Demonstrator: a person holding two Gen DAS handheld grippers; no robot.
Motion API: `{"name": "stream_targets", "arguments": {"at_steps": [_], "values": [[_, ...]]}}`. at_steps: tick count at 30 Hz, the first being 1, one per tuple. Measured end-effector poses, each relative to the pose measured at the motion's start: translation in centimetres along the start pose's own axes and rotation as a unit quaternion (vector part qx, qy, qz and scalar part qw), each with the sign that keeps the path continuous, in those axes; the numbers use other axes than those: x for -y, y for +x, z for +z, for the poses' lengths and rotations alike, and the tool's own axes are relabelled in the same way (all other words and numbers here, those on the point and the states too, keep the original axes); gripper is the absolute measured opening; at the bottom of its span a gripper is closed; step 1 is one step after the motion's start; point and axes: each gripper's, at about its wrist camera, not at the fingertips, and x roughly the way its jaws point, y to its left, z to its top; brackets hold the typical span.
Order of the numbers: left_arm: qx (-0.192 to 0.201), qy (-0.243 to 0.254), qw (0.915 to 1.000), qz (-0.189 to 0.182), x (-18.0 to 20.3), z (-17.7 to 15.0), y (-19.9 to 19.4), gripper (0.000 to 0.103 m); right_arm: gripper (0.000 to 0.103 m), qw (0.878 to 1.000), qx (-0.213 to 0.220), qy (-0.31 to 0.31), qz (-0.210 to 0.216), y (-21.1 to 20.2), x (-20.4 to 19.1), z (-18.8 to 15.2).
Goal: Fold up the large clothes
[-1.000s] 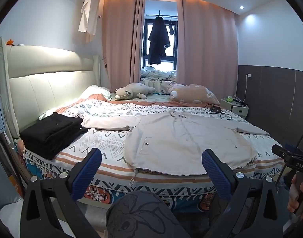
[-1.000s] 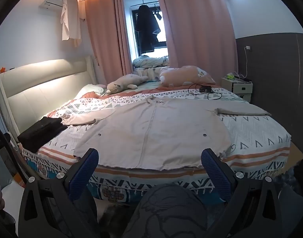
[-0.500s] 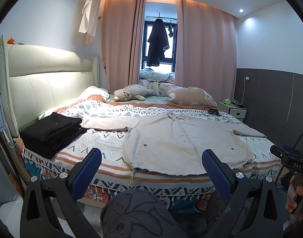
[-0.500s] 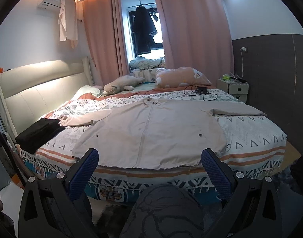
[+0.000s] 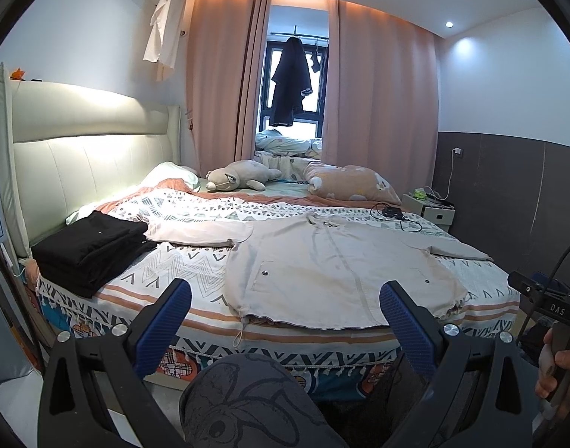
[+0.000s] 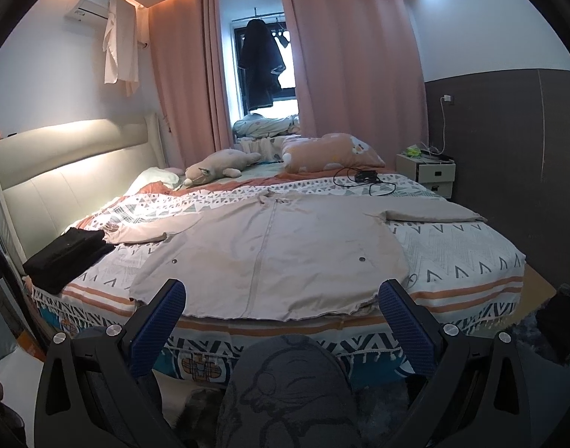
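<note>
A large beige zip jacket point(image 5: 333, 261) point(image 6: 270, 257) lies flat and face up on the patterned bed point(image 5: 165, 265) point(image 6: 460, 246), both sleeves spread sideways, its hem at the near edge. My left gripper point(image 5: 285, 321) hangs open below and in front of that hem, with nothing between its blue pads. My right gripper point(image 6: 281, 317) is also open and empty, short of the hem. A person's knee in grey printed trousers point(image 5: 247, 399) point(image 6: 288, 384) sits between each pair of fingers.
A folded black stack point(image 5: 91, 246) point(image 6: 65, 257) rests on the bed's left near corner. Plush toy point(image 5: 236, 181), pink pillow point(image 5: 352, 186) and a black cable point(image 6: 363, 179) lie at the far side. A nightstand point(image 6: 426, 171) stands right. A hand point(image 5: 557, 373) holds the other gripper's handle.
Both grippers have drawn back a little and tilted up, so the bed sits lower and slightly farther in each view. The jacket has not moved.
</note>
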Motion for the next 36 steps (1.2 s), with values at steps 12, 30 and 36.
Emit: {"name": "stream_targets", "arguments": {"at_steps": [12,30,36], "values": [[0.002,0.004,1.0,0.005,-0.3,-0.2,-0.7,0.103,0.103,1.0,-0.002,0.001,0.012,1.3,-0.1,0.3],[0.002,-0.004,1.0,0.001,-0.9,-0.6,-0.9,0.103,0.103,1.0,0.001,-0.005,0.006,0.6,-0.1,0.0],[-0.002,-0.005,1.0,0.0,-0.8,-0.7,-0.4,0.103,0.103,1.0,0.003,-0.008,0.0,0.8,-0.1,-0.1]]}}
